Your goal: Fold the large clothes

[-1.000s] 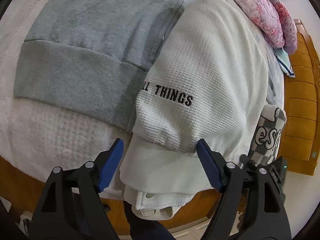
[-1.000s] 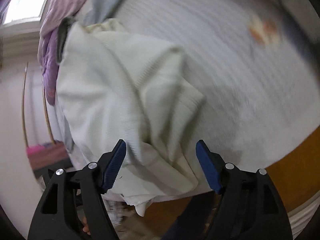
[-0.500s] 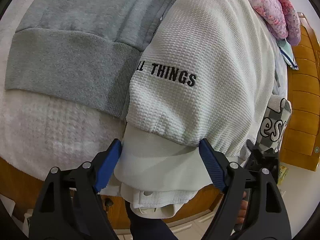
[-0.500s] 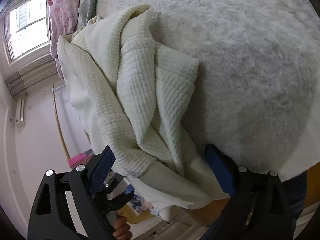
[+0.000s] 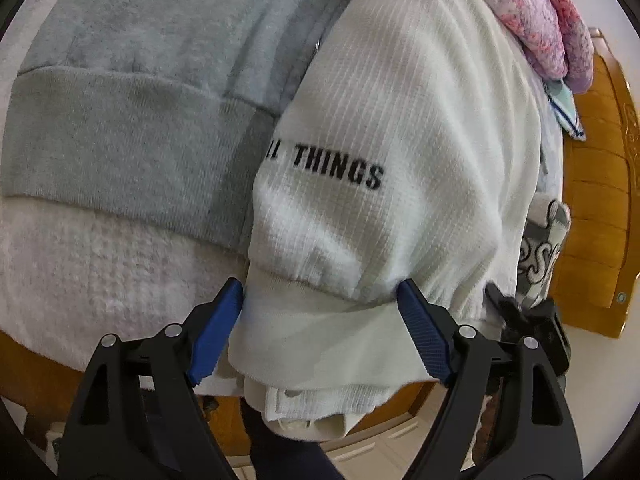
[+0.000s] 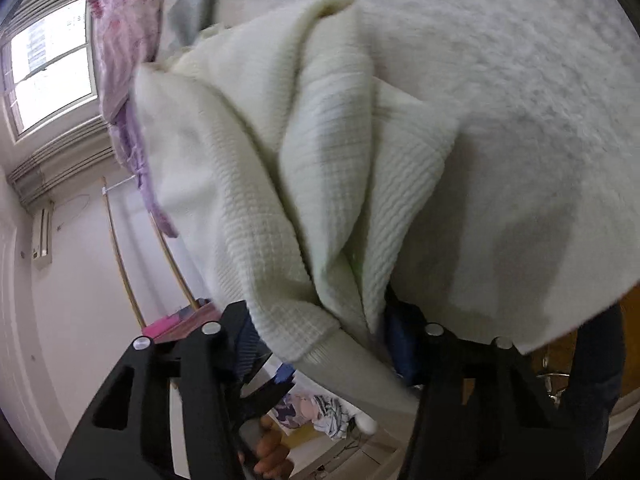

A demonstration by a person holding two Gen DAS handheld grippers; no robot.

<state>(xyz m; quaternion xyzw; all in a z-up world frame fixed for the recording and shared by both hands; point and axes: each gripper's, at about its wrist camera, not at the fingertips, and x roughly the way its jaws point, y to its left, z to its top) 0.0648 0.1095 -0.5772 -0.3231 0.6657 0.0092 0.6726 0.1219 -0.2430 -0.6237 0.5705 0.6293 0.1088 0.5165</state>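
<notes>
In the left wrist view, the left gripper (image 5: pixel 320 328) occupies the bottom of the frame with its blue fingers (image 5: pixel 216 332) spread wide; the lower edge of the white waffle-knit garment (image 5: pixel 400 152) lies between them, touching the left pad, not clamped; the tool is released. The garment fills the centre and right of that frame and bears the black lettering "THINGS" (image 5: pixel 338 170); it lies over a grey hoodie (image 5: pixel 132 92) at the left, both on a fluffy white blanket (image 5: pixel 80 272). A pink floral cloth (image 5: pixel 544 16) sits at upper right, beside a wooden bed frame (image 5: pixel 596 200) along the right edge.

In the right wrist view, the right gripper (image 6: pixel 320 344) sits at the bottom centre; a bunched fold of the white garment (image 6: pixel 256 184) runs down between its fingers and hides the pads; whether it is clenched on the fabric cannot be told. The blanket (image 6: pixel 520 100) covers the right of the frame; a window (image 6: pixel 48 72) is at upper left.
</notes>
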